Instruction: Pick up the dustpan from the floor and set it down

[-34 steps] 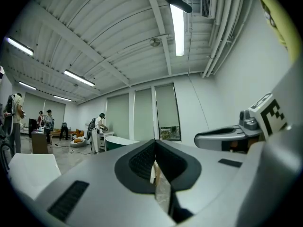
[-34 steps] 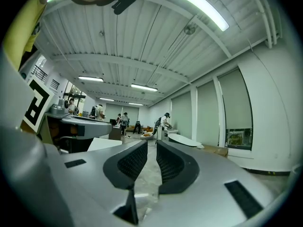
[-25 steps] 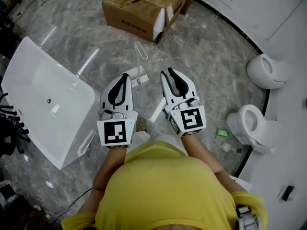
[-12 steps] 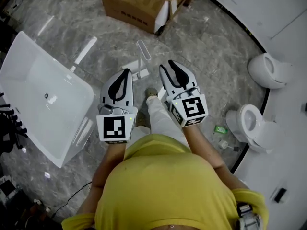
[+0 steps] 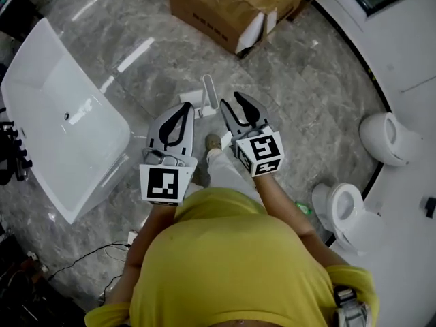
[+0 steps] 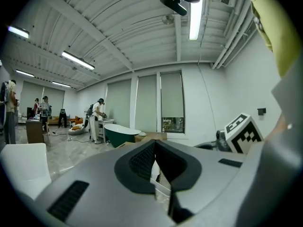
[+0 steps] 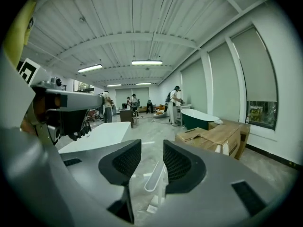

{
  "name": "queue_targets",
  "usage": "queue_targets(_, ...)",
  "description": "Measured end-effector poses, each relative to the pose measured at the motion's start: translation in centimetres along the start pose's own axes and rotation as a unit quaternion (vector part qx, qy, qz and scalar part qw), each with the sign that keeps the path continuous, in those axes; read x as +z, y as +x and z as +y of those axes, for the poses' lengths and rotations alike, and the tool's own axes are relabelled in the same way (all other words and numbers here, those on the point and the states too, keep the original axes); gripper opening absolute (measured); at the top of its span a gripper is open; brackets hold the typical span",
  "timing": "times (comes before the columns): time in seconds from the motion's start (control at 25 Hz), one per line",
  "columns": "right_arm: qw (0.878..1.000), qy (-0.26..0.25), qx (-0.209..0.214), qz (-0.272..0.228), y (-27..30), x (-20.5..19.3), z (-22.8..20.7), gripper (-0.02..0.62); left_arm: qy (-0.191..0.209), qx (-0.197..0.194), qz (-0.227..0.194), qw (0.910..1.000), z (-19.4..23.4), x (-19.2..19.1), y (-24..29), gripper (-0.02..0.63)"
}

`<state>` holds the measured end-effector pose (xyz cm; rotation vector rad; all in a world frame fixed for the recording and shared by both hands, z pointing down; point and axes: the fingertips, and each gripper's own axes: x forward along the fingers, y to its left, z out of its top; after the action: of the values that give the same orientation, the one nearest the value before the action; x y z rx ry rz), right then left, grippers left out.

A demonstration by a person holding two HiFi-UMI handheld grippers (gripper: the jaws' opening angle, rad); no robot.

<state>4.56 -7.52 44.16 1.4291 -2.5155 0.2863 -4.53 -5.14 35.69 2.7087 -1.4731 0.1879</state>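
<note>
Down on the floor, just ahead of right tongs (image 5: 235, 103): dustpan (image 5: 204, 99), handle standing up, framed beyond empty jaws now opening. Sits nearer right than left tongs (image 5: 182, 107) (pinched together, holding nothing). Needs a forward, downward reach.

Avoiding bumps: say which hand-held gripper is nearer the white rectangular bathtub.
Left. The left hand-held gripper is beside the white rectangular bathtub; the right hand-held gripper, jaws opening empty, is farther, beyond it.
</note>
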Motion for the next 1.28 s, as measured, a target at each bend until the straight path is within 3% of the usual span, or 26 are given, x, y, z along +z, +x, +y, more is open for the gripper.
queue_targets(0.52,0.988,0.01,0.129,0.086,7.8,-5.7,-3.2,0.163,-0.009,0.081,0.042,0.9958,2.5,-2.4,6.2,0.003)
queue_targets(0.92,0.965,0.082,0.199,0.149,9.7,-9.8,-3.1,0.184,-0.013,0.086,0.082,0.9928,3.3,-4.4,8.6,0.003)
queue_targets(1.08,0.949,0.144,0.227,0.167,10.3,-10.2,-2.4,0.201,-0.003,0.074,0.084,0.9937,3.4,-4.2,9.7,0.003)
queue_targets(1.28,0.914,0.235,0.257,0.209,10.8,-11.7,-1.4,0.254,0.009,0.061,0.083,0.9946,4.1,-3.6,10.8,0.003)
